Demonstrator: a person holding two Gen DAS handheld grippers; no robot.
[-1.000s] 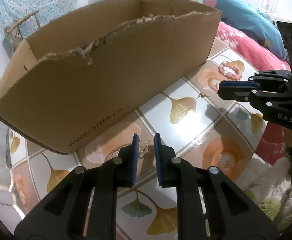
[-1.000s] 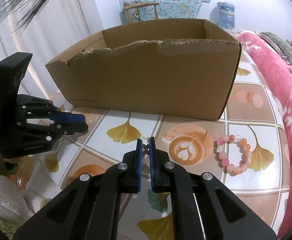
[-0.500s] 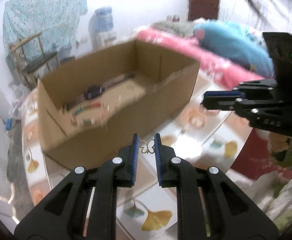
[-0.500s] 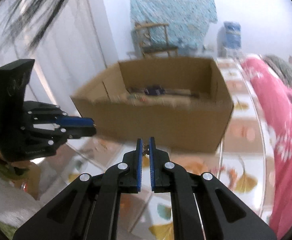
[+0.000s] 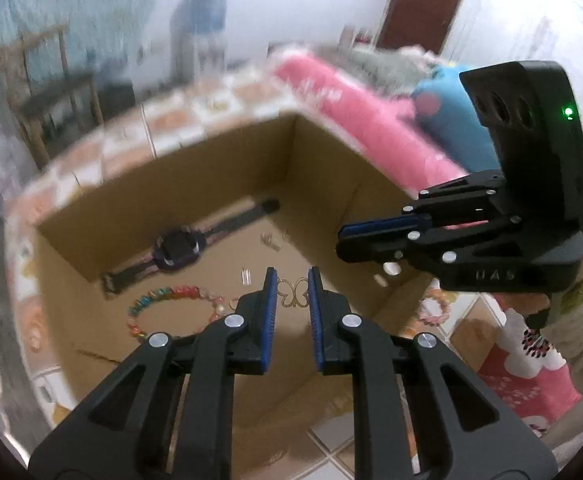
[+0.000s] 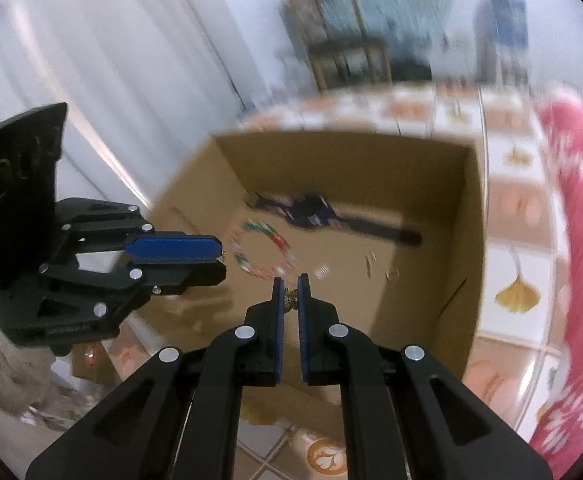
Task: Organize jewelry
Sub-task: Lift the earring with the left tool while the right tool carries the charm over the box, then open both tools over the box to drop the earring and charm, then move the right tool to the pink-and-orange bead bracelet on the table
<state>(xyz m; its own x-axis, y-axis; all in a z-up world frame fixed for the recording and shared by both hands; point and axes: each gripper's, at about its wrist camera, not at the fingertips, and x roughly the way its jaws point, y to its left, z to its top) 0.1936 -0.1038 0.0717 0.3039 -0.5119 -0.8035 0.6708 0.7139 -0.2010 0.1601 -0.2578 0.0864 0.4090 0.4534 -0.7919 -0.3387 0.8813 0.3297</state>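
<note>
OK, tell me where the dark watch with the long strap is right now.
The dark watch with the long strap lies flat on the floor of the open cardboard box, toward the far wall in both wrist views, just beyond the multicoloured bead bracelet.

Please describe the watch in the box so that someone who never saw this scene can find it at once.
Look inside the open cardboard box. The watch lies flat on its floor beside the far wall, behind the colourful bead bracelet. It is the only dark item there, with a long strap stretched out straight.
</note>
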